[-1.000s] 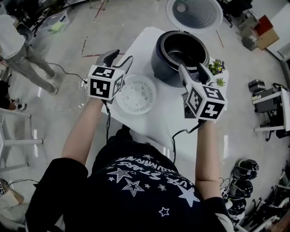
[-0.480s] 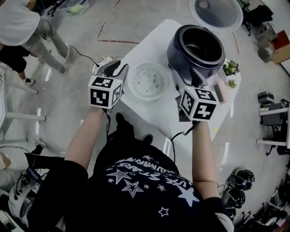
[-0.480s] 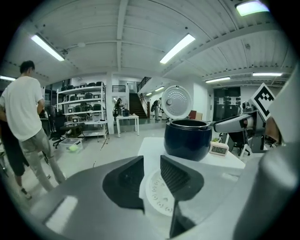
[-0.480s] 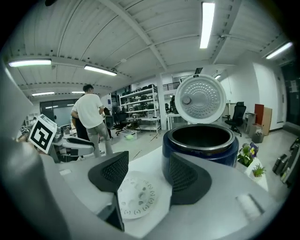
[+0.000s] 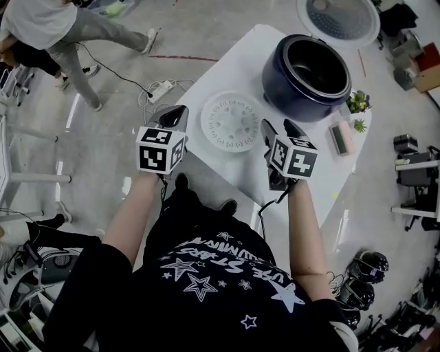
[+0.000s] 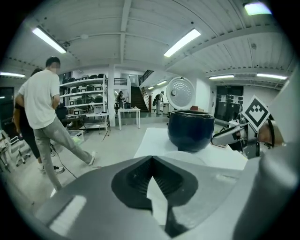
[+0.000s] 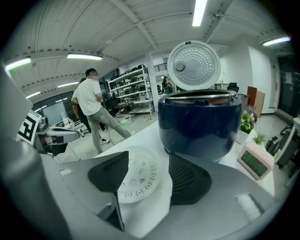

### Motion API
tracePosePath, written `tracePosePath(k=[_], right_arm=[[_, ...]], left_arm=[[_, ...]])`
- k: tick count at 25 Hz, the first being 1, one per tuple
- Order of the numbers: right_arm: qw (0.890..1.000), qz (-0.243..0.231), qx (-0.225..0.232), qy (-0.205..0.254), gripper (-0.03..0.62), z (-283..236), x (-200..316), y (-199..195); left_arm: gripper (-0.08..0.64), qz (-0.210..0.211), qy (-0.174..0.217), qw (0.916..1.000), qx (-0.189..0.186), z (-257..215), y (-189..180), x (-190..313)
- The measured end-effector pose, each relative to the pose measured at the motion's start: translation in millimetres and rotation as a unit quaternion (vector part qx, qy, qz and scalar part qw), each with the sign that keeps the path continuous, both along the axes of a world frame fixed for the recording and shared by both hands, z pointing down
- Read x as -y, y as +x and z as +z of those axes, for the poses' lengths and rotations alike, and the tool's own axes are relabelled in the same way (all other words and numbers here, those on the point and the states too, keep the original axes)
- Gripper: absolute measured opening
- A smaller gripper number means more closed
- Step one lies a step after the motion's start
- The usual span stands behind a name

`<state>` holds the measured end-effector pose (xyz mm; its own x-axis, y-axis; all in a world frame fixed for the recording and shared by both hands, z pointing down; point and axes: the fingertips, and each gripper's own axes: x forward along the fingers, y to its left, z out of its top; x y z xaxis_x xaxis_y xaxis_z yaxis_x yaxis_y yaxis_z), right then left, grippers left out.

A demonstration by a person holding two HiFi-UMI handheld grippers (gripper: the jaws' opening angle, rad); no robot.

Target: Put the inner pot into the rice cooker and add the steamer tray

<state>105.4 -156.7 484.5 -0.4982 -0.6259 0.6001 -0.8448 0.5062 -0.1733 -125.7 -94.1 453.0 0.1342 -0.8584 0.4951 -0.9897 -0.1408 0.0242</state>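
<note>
The dark blue rice cooker point(image 5: 306, 69) stands at the far end of the white table point(image 5: 240, 62) with its lid point(image 5: 337, 17) up; a dark bowl shows inside it. The white round steamer tray point(image 5: 232, 122) lies flat on the table in front of the cooker. My left gripper point(image 5: 177, 110) hangs off the table's left edge, shut with nothing in it. My right gripper point(image 5: 278, 126) is open and empty just right of the tray, short of the cooker. The right gripper view shows the tray point(image 7: 138, 180) between the pads and the cooker point(image 7: 201, 124) behind.
Two small potted plants point(image 5: 357, 103) and a pink clock point(image 5: 340, 137) sit on the table's right side. A power strip point(image 5: 159, 89) and cable lie on the floor to the left. People point(image 5: 62, 27) stand at the upper left.
Both grippers have drawn back toward my body. The right gripper, at the cooker's rim a second ago, is now clear of it beside the tray.
</note>
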Motion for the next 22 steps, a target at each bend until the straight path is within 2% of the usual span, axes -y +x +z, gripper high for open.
tracePosePath(k=[7, 14, 22], right_arm=[[0.997, 0.037, -0.022, -0.062, 0.284, 45, -3, -18], [0.988, 0.102, -0.058, -0.104, 0.285, 86, 3, -19], [0.974, 0.157, -0.089, -0.137, 0.284, 118, 4, -8]], left_arm=[[0.011, 0.027, -0.03, 0.9991, -0.009, 20, -32, 8], [0.01, 0.063, -0.063, 0.9959, -0.013, 49, -62, 26], [0.011, 0.112, -0.096, 0.9887, -0.027, 78, -66, 36]])
